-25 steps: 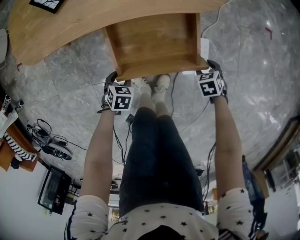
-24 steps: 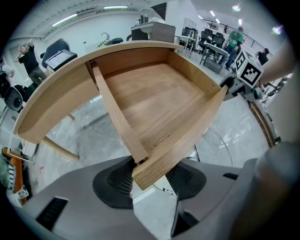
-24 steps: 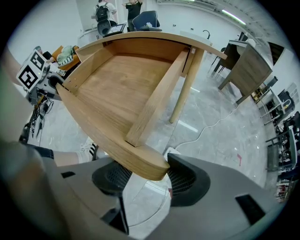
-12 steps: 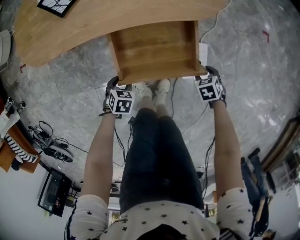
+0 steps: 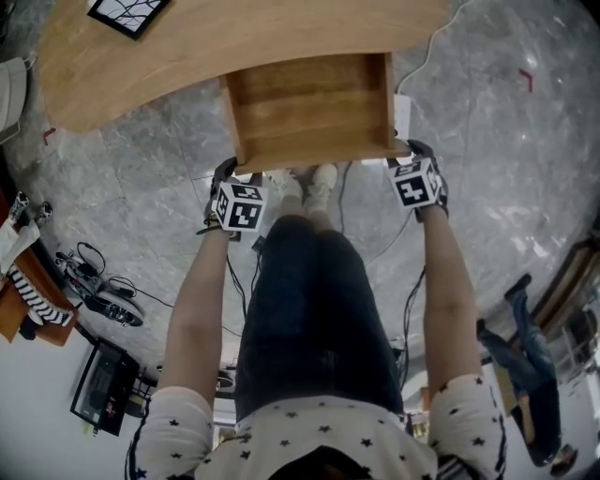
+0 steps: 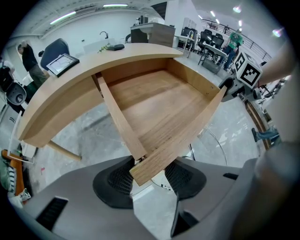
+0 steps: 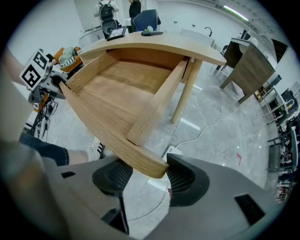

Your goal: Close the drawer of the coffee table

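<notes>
The curved wooden coffee table point(image 5: 187, 47) has its drawer point(image 5: 309, 98) pulled far out toward me, and the drawer is empty. Both grippers point down at the drawer's front panel point(image 5: 319, 150). My left gripper point(image 5: 228, 180) straddles the panel's left end point(image 6: 140, 171). In the left gripper view point(image 6: 149, 180) the jaws stand wide, and the panel corner lies between the pads without clear pressure. My right gripper point(image 5: 420, 167) straddles the right end point(image 7: 152, 164). The right gripper view point(image 7: 145, 180) shows the same: wide jaws either side of the wood.
My legs and white shoes point(image 5: 305, 183) are just below the drawer front. A white power strip point(image 5: 401, 105) and cables point(image 5: 405, 300) lie on the marble floor. A framed item point(image 5: 127, 11) sits on the table top. Gear point(image 5: 103, 300) lies at the left and another person point(image 5: 525, 328) stands at the right.
Both grippers have lifted a little while staying at the two ends of the drawer front. The drawer stands out as far as before. The person at the right has moved further into view.
</notes>
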Action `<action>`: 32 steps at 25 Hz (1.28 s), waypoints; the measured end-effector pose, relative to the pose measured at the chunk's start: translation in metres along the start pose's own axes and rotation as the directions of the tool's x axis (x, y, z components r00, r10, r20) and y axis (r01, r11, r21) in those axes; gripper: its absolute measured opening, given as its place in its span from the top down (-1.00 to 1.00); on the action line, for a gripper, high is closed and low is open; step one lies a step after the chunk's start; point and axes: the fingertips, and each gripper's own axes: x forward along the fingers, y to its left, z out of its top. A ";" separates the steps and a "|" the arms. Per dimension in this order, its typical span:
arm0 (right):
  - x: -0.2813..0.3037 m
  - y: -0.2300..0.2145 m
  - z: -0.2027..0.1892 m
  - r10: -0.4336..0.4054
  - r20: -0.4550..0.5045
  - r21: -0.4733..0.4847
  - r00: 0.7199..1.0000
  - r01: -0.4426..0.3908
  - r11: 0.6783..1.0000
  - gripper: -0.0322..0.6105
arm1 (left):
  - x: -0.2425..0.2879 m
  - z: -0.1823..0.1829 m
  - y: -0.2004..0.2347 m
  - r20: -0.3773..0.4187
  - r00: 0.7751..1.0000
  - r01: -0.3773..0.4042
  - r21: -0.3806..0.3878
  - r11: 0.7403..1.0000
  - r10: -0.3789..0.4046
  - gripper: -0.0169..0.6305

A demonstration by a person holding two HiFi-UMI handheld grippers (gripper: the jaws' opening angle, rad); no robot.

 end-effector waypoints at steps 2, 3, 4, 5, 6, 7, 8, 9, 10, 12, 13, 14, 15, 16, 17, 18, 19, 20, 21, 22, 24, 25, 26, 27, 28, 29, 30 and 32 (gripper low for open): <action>-0.002 0.001 -0.001 0.010 -0.006 0.003 1.000 -0.010 1.000 0.17 | -0.002 0.001 -0.001 -0.003 1.000 0.003 -0.001 1.000 -0.003 0.31; -0.003 0.000 -0.001 0.009 -0.006 0.002 1.000 -0.009 1.000 0.17 | -0.003 0.001 -0.001 -0.005 1.000 0.004 -0.001 1.000 -0.004 0.31; -0.004 -0.001 -0.001 0.005 -0.006 -0.001 1.000 -0.005 1.000 0.17 | -0.004 0.002 -0.001 -0.006 1.000 0.005 -0.002 1.000 -0.005 0.31; -0.005 -0.002 0.000 0.002 -0.006 -0.004 1.000 -0.002 1.000 0.17 | -0.005 0.002 -0.002 -0.007 1.000 0.005 -0.003 1.000 -0.005 0.31; -0.006 -0.002 0.000 0.000 -0.006 -0.006 1.000 0.000 1.000 0.17 | -0.006 0.002 -0.002 -0.008 1.000 0.005 -0.004 1.000 -0.005 0.31; -0.006 -0.003 0.000 -0.001 -0.006 -0.007 1.000 0.001 1.000 0.17 | -0.006 0.002 -0.002 -0.008 1.000 0.005 -0.005 1.000 -0.005 0.31; -0.007 -0.004 0.000 -0.001 -0.007 -0.007 1.000 0.001 1.000 0.17 | -0.006 0.003 -0.002 -0.009 1.000 0.005 -0.005 1.000 -0.005 0.31; -0.007 -0.004 0.001 -0.001 -0.007 -0.006 1.000 0.001 1.000 0.17 | -0.007 0.003 -0.002 -0.009 1.000 0.005 -0.006 1.000 -0.005 0.31; -0.007 -0.004 0.001 0.000 -0.008 -0.006 1.000 0.000 1.000 0.17 | -0.007 0.003 -0.002 -0.010 1.000 0.006 -0.006 1.000 -0.006 0.31; -0.007 -0.004 0.001 0.001 -0.011 -0.007 1.000 -0.001 1.000 0.17 | -0.007 0.003 -0.002 -0.012 1.000 0.009 -0.006 1.000 -0.009 0.31; -0.007 -0.003 0.001 0.002 -0.012 -0.008 1.000 -0.002 1.000 0.17 | -0.007 0.003 -0.002 -0.012 1.000 0.010 -0.007 1.000 -0.011 0.31; -0.007 -0.004 0.001 0.002 -0.013 -0.008 1.000 -0.002 1.000 0.17 | -0.007 0.003 -0.002 -0.013 1.000 0.012 -0.007 1.000 -0.012 0.31; -0.007 -0.004 0.001 0.002 -0.015 -0.007 1.000 -0.002 1.000 0.17 | -0.007 0.003 -0.002 -0.014 1.000 0.014 -0.008 1.000 -0.014 0.31; -0.007 -0.004 0.001 0.001 -0.017 -0.007 1.000 -0.001 1.000 0.17 | -0.007 0.003 -0.003 -0.013 1.000 0.015 -0.008 1.000 -0.015 0.31; -0.007 -0.005 0.000 0.001 -0.020 -0.007 1.000 -0.001 1.000 0.17 | -0.007 0.003 -0.003 -0.012 1.000 0.016 -0.008 1.000 -0.016 0.31; -0.007 -0.005 0.001 0.001 -0.021 -0.007 1.000 -0.001 1.000 0.17 | -0.007 0.003 -0.003 -0.011 1.000 0.017 -0.009 1.000 -0.017 0.31; -0.006 -0.006 0.001 0.001 -0.022 -0.007 1.000 -0.001 1.000 0.17 | -0.006 0.003 -0.003 -0.010 1.000 0.018 -0.010 1.000 -0.018 0.31; -0.006 -0.006 0.001 0.002 -0.022 -0.007 1.000 -0.002 1.000 0.17 | -0.006 0.003 -0.003 -0.010 1.000 0.019 -0.011 1.000 -0.019 0.31; -0.006 -0.006 0.002 0.003 -0.023 -0.006 1.000 -0.003 1.000 0.17 | -0.006 0.003 -0.003 -0.010 1.000 0.021 -0.013 1.000 -0.021 0.31; -0.006 -0.006 0.002 0.003 -0.024 -0.006 1.000 -0.003 1.000 0.17 | -0.006 0.003 -0.004 -0.010 1.000 0.023 -0.015 1.000 -0.023 0.31; -0.006 -0.008 0.002 0.000 -0.026 -0.007 1.000 0.000 1.000 0.17 | -0.006 0.004 -0.004 -0.010 1.000 0.026 -0.017 1.000 -0.026 0.31; -0.007 -0.009 0.003 -0.002 -0.025 -0.009 1.000 0.002 1.000 0.17 | -0.006 0.004 -0.004 -0.008 1.000 0.026 -0.018 0.999 -0.026 0.31; -0.007 -0.009 0.004 -0.002 -0.022 -0.009 1.000 0.002 1.000 0.17 | -0.006 0.005 -0.003 -0.007 1.000 0.025 -0.019 1.000 -0.025 0.31; -0.006 -0.009 0.005 0.001 -0.018 -0.008 1.000 -0.001 1.000 0.17 | -0.006 0.006 -0.003 -0.004 1.000 0.024 -0.020 1.000 -0.024 0.31; -0.006 -0.009 0.006 0.004 -0.016 -0.006 1.000 -0.004 1.000 0.17 | -0.006 0.006 -0.002 -0.003 1.000 0.023 -0.020 1.000 -0.023 0.31; -0.006 -0.008 0.007 0.007 -0.015 -0.006 1.000 -0.007 1.000 0.17 | -0.006 0.006 -0.001 -0.003 1.000 0.022 -0.020 1.000 -0.022 0.31; -0.005 -0.008 0.007 0.008 -0.015 -0.005 1.000 -0.008 1.000 0.17 | -0.005 0.007 -0.001 -0.005 1.000 0.022 -0.020 1.000 -0.022 0.31; -0.004 -0.008 0.006 0.010 -0.017 -0.004 1.000 -0.010 1.000 0.17 | -0.005 0.007 -0.001 -0.009 1.000 0.023 -0.020 1.000 -0.023 0.31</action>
